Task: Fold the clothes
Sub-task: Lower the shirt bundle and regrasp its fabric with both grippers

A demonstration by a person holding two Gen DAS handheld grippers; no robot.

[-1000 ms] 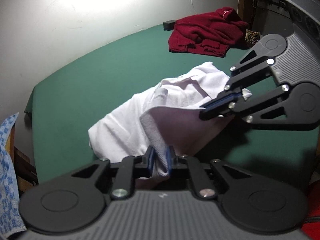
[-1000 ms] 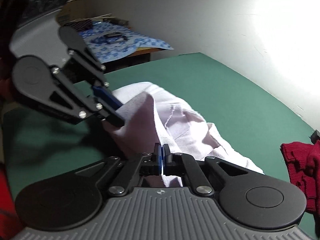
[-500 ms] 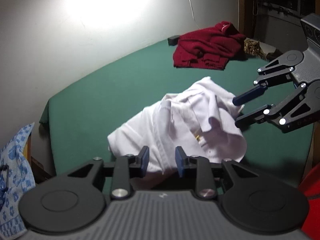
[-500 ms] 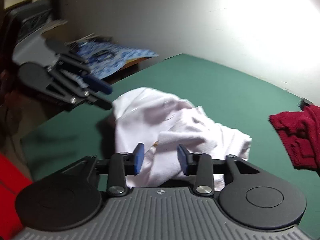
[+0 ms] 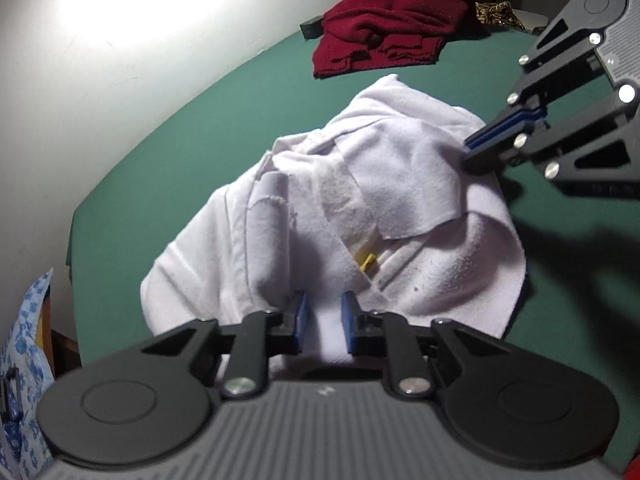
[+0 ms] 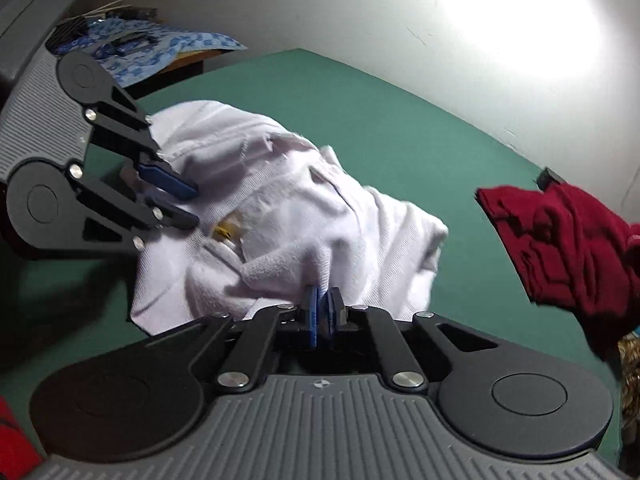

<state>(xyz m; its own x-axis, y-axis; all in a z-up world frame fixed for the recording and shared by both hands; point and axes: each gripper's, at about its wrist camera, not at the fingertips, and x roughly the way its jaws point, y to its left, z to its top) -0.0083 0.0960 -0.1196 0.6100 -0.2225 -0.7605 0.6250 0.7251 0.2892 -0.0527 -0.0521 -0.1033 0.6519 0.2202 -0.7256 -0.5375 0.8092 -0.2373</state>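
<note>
A crumpled white garment (image 5: 400,184) (image 6: 380,232) lies in a heap on the green table (image 5: 180,160). A small yellow tag (image 5: 366,261) shows in its folds. My left gripper (image 5: 323,320) (image 6: 196,205) is at the garment's near edge. Its jaws are closing with white cloth in the gap, and the pads do not clearly press on it. My right gripper (image 6: 322,304) (image 5: 470,152) is shut on a raised ridge of the white garment at the opposite side.
A dark red garment (image 5: 392,36) (image 6: 560,240) lies bunched at the table's far end beside a small black object (image 5: 310,30). A blue patterned cloth (image 5: 24,360) (image 6: 160,44) covers a stand past the table's other end. A white wall runs along the far side.
A second ago both grippers held the garment up. They let go, it slumped into a heap, and now the right has shut on a fold while the left's jaws have narrowed around cloth.
</note>
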